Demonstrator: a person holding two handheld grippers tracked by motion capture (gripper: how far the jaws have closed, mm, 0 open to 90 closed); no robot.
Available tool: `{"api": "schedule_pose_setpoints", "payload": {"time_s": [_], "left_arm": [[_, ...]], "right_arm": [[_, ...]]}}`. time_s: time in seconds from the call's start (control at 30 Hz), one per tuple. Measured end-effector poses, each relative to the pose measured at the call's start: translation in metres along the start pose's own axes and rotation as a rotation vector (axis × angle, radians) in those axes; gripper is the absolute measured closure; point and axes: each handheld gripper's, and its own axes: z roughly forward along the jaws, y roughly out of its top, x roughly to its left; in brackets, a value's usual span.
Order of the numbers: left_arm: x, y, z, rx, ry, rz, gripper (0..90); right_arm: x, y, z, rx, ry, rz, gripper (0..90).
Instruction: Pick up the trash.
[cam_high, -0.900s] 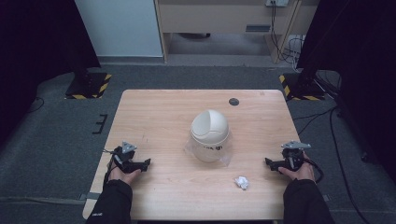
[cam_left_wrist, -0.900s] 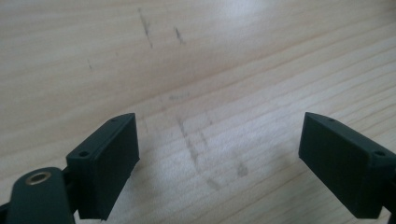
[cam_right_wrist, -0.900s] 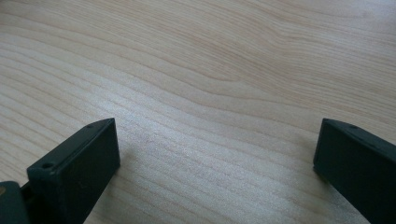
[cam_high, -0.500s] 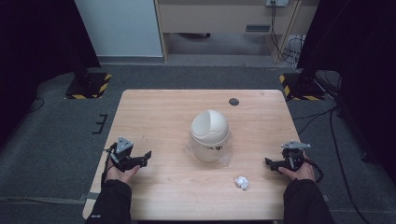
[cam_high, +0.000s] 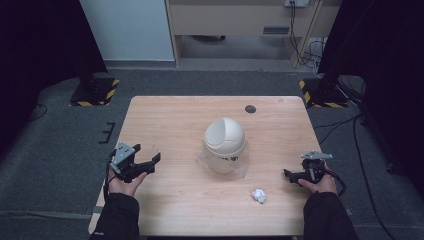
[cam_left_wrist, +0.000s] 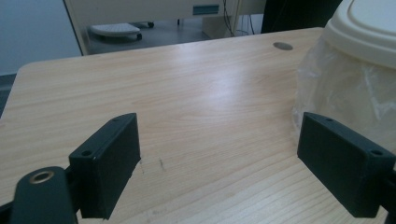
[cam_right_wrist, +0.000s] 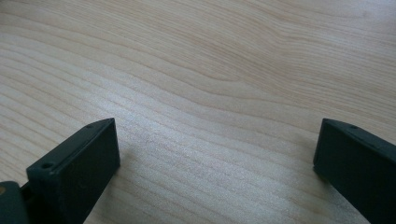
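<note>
Overhead light, even and dim; dark surrounds at the left and right edges. Soft glare on tabletop (cam_left_wrist: 219, 93) centre. Near jaws slightly blurred; high view soft-grained.

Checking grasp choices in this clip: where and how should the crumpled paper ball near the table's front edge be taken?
Grip the crumpled paper ball across its middle, coming from above with the right gripper, which is open and nearest. It is small, roughly round and lies free on the table, so probably any pinch axis works.

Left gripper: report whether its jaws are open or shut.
Open: the left gripper shows bare table between its wide-apart jaws.
</note>
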Motion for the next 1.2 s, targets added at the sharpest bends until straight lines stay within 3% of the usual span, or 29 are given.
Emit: {"api": "schedule_pose_setpoints", "payload": {"time_s": [0.43,0.8,0.97,1.2], "left_arm": [[-0.018,0.025,-0.012,-0.121,-0.07,0.025,13.9],[-0.036,0.043,-0.005,-0.149,-0.124,0.056,14.3],[-0.046,0.055,-0.001,-0.167,-0.163,0.089,14.4],[-0.053,0.065,0.004,-0.189,-0.197,0.093,14.4]], "right_arm": [[0.0,0.0,0.0,0.0,0.001,0.002,0.7],[0.0,0.0,0.0,0.0,0.001,0.002,0.7],[0.0,0.0,0.0,0.0,0.001,0.003,0.7],[0.0,0.0,0.0,0.0,0.0,0.001,0.7]]}}
